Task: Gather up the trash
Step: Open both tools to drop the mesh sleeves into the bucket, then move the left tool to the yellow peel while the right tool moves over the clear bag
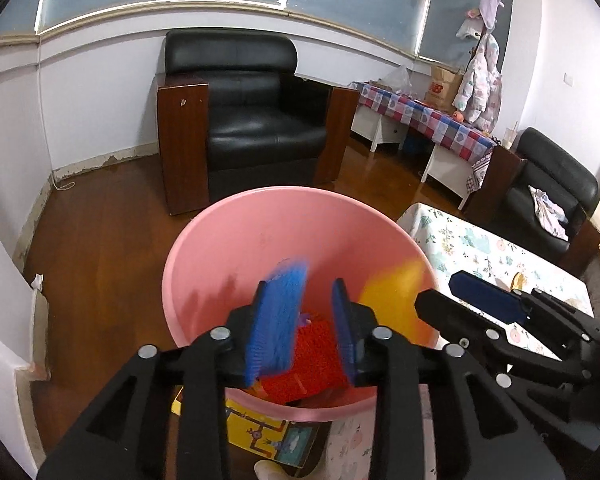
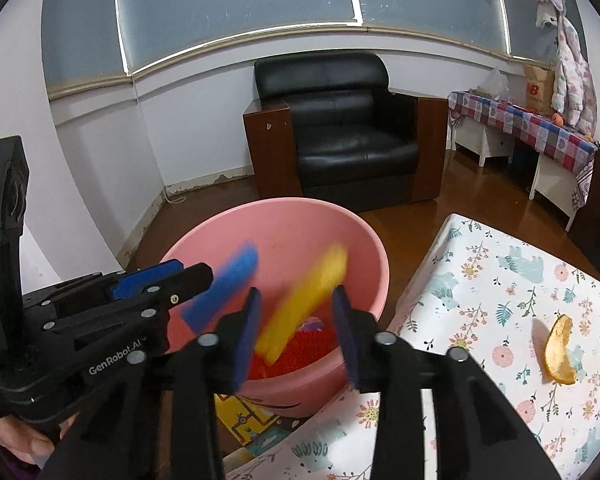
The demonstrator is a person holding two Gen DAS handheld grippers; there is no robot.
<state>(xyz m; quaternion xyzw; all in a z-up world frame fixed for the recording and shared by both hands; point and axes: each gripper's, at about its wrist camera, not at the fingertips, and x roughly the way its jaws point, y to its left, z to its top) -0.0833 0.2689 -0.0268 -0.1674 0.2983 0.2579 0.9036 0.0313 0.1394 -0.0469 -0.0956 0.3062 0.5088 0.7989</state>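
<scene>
Left wrist view: left gripper (image 1: pixel 304 320) sits over the pink basin (image 1: pixel 228 240), jaws spread wide, nothing clamped. A blue scrap (image 1: pixel 280 312) shows as a motion-blurred streak just inside the left blue pad (image 1: pixel 260 320); can't tell if it touches the pad, and the opposite pad is clear of it. A yellow scrap (image 1: pixel 396 292) blurs against the basin's inner right wall. Red trash (image 1: pixel 312 364) lies at the basin bottom. Right gripper (image 1: pixel 452 300) comes in from the right, tips at the basin rim; one blue pad visible, jaw gap not readable from this angle. Basin stands on the wood floor (image 1: pixel 100 248) beside the floral-cloth worktop (image 1: pixel 480 252). A yellow printed board (image 1: pixel 268 436) lies under the basin's near edge.

Right wrist view: right gripper (image 2: pixel 296 308) is over the same basin (image 2: pixel 292 224), jaws wide apart, gripping nothing. The yellow scrap (image 2: pixel 304 308) is a blurred diagonal streak between the pads, touching neither as far as I can see. The blue scrap (image 2: pixel 224 288) blurs to its left, next to the left gripper (image 2: pixel 196 272), which pokes in from the left at the rim. Red trash (image 2: pixel 300 352) is on the basin floor. On the worktop (image 2: pixel 500 280), an orange peel piece (image 2: pixel 560 350) stands on edge, well apart from the basin.
</scene>
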